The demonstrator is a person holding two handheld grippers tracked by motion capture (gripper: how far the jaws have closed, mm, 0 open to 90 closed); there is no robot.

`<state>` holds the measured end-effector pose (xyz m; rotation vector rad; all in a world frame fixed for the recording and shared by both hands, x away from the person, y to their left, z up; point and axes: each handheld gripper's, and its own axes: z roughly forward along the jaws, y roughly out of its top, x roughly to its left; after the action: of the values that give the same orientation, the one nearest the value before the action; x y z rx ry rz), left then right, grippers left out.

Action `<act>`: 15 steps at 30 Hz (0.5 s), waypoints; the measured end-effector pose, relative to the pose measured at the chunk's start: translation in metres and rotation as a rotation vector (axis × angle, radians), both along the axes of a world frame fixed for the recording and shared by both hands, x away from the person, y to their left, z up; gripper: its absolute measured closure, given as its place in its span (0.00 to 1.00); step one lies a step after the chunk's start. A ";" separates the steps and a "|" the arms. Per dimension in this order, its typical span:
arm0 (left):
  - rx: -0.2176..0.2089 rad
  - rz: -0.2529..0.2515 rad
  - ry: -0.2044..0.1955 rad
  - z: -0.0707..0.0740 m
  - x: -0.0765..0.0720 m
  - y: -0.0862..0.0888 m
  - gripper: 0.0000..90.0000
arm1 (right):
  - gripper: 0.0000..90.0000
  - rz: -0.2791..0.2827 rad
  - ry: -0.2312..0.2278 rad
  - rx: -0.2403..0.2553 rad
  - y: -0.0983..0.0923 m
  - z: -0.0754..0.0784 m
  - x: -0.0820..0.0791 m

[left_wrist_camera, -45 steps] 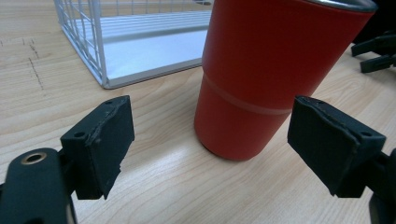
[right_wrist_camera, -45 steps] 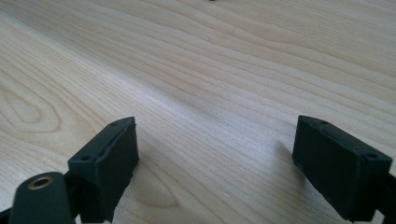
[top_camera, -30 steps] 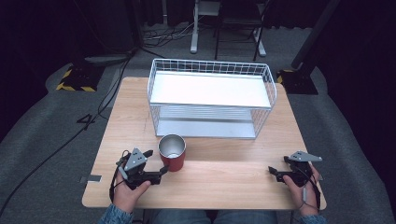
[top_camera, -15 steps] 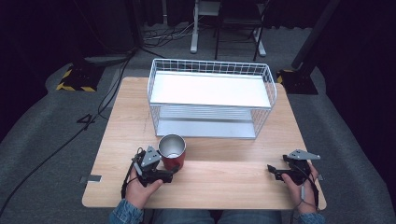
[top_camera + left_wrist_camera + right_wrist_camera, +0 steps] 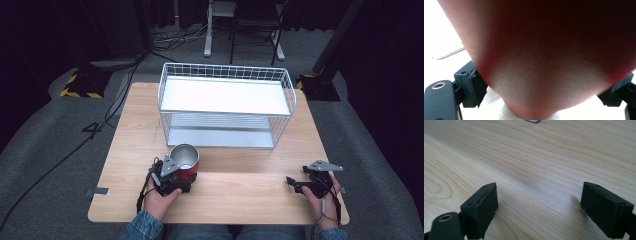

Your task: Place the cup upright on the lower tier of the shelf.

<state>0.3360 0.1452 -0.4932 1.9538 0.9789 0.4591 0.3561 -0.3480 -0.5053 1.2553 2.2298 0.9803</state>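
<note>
Left gripper [image 5: 186,176] has slid in, jaws closing around seemingly unlabelled red cup [image 5: 185,163].

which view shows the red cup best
The high view: the red cup stands whole on the table before the wire rack, its steel inside visible, the left gripper at its near side. The left gripper view gives a blurred red wall between the jaws. The right gripper view shows bare tabletop.
</note>
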 end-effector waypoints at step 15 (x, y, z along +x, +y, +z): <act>0.006 0.030 0.003 -0.002 0.000 -0.006 0.18 | 0.16 0.000 0.000 0.000 0.000 0.000 0.000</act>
<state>0.3364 0.1392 -0.4949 1.9477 1.0108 0.4771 0.3561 -0.3480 -0.5053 1.2545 2.2301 0.9801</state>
